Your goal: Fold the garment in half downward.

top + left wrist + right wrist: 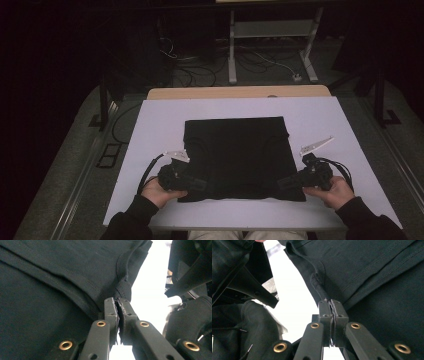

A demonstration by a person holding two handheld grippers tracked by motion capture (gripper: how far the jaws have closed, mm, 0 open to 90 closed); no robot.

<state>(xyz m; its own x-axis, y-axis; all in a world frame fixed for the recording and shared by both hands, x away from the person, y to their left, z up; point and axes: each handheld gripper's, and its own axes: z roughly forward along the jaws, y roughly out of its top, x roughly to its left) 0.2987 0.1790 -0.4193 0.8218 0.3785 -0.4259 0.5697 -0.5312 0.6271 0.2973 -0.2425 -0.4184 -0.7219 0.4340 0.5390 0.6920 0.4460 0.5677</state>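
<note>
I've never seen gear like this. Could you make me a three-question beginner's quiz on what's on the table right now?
1. True or false: both tongs are shut on the black garment.
2. Which edge of the garment do the left tongs and right tongs grip?
A. the far edge
B. the near edge, at its two corners
C. the middle
3. Fill in: the garment lies folded on a ___ board.

Key:
1. True: each pair pinches a fold of cloth.
2. B
3. White
</note>
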